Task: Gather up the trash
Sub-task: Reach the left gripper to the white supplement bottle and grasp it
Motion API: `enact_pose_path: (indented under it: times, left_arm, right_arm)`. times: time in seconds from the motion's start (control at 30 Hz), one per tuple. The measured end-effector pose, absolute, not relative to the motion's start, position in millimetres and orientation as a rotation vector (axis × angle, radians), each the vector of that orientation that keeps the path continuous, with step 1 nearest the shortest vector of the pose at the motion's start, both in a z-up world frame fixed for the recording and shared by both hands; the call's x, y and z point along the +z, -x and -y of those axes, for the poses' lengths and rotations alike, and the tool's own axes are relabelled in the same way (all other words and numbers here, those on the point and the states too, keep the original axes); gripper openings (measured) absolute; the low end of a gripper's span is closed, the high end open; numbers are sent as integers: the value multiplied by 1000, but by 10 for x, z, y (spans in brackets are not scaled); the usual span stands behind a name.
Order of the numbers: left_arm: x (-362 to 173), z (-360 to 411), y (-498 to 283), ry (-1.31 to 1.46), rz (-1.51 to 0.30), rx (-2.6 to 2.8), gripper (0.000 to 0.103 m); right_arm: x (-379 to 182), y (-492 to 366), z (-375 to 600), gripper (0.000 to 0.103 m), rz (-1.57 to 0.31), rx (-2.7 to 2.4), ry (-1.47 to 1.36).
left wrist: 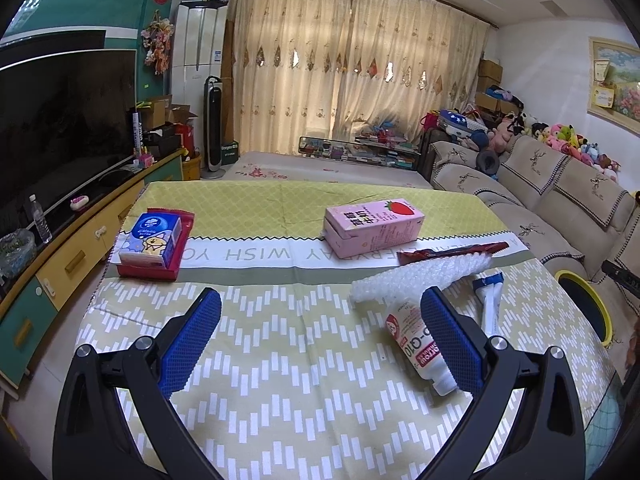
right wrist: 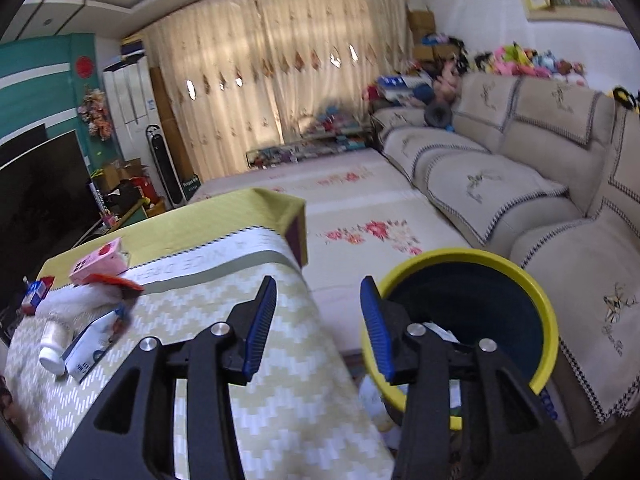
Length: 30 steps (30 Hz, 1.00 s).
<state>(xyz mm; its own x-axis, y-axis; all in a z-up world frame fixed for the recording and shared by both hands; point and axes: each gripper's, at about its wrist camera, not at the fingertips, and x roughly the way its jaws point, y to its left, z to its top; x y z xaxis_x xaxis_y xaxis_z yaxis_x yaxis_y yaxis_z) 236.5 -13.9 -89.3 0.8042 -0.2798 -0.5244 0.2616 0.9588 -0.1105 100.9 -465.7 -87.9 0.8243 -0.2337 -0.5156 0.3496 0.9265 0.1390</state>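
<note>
My left gripper [left wrist: 320,308] is open and empty above the table [left wrist: 280,340]. A white bottle [left wrist: 412,344] lies by its right finger. Behind it lie bubble wrap [left wrist: 420,276], a blue-and-white tube box [left wrist: 490,304], a red wrapper [left wrist: 448,254] and a pink strawberry milk carton [left wrist: 372,224]. My right gripper [right wrist: 318,304] is open and empty, off the table's right edge, beside the yellow-rimmed bin [right wrist: 548,320]. The right wrist view also shows the bottle [right wrist: 54,340], tube box [right wrist: 96,340], wrapper [right wrist: 116,280] and carton [right wrist: 98,266].
A red tray with a blue tissue pack [left wrist: 154,240] sits at the table's left. A TV [left wrist: 60,132] and cabinet stand left. A beige sofa [right wrist: 500,168] runs along the right, with a floral mat [right wrist: 360,216] on the floor between.
</note>
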Motion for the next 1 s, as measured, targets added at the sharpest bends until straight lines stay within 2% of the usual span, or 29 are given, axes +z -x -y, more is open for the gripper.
enact_pose_path:
  times: [0.2,0.27,0.57,0.7,0.77,1.0]
  left_arm:
    - [-892,274,-2311,-7,-565,-355,98]
    - [-912,341,-2308,-18,-578,-380,98]
    - [-930,786,-2178,-117,-620,-517,98]
    - [-979,977,-2310,-101,-747,-518,98]
    - [-1017,1019,-2424,-70,-806,-477,96]
    - [-1191,1161,-2681,-34,-919,-429,76]
  right_arm:
    - [-951,-1097,4457,44,-510,-305,-196]
    - [-945,-1089,4447,50,-496,-313,-196]
    - [-971,-1150,4408,57,-519,-329,-167]
    - [-982,-1150,4437,58,-520,-335,-180]
    - [-978,-1143,4435,59,-518,-338,-177]
    - [-989,-1148,4428,62,-522,-332,-174]
